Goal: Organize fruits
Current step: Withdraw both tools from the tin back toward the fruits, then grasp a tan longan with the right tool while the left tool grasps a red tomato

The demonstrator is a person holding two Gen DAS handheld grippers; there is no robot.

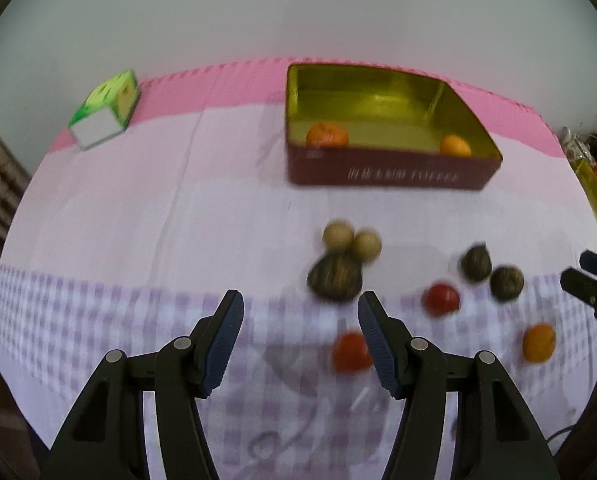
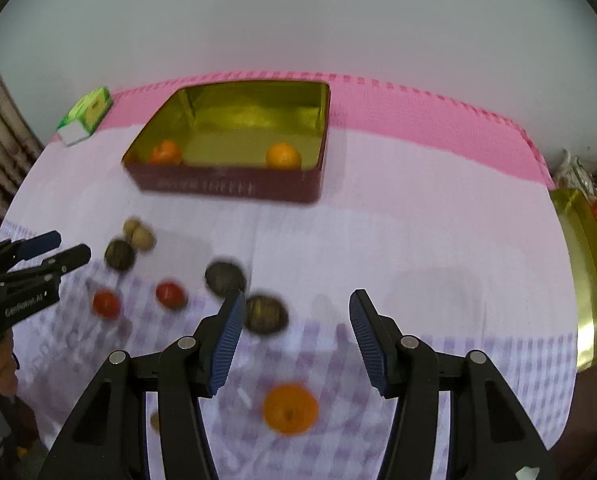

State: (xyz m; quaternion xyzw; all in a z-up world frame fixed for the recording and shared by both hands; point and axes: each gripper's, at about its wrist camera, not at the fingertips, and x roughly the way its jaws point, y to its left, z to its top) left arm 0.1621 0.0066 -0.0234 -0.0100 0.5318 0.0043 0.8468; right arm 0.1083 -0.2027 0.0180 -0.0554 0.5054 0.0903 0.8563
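A dark red tin (image 1: 390, 170) (image 2: 226, 186) with a gold inside stands at the back of the table and holds two oranges (image 1: 327, 135) (image 2: 283, 156). Loose fruit lies in front of it: two tan round fruits (image 1: 352, 240), three dark striped fruits (image 1: 334, 278) (image 2: 265, 314), two red fruits (image 1: 350, 352) (image 2: 171, 294) and an orange (image 1: 539, 342) (image 2: 290, 408). My left gripper (image 1: 300, 304) hangs open over bare cloth, nothing between its fingers. My right gripper (image 2: 296, 304) is open too, above the loose orange.
A green and white carton (image 1: 106, 110) (image 2: 84, 116) lies at the back left. A gold tin lid (image 2: 586, 280) leans at the right table edge. The checked tablecloth (image 1: 138, 220) covers the table, with a pale wall behind.
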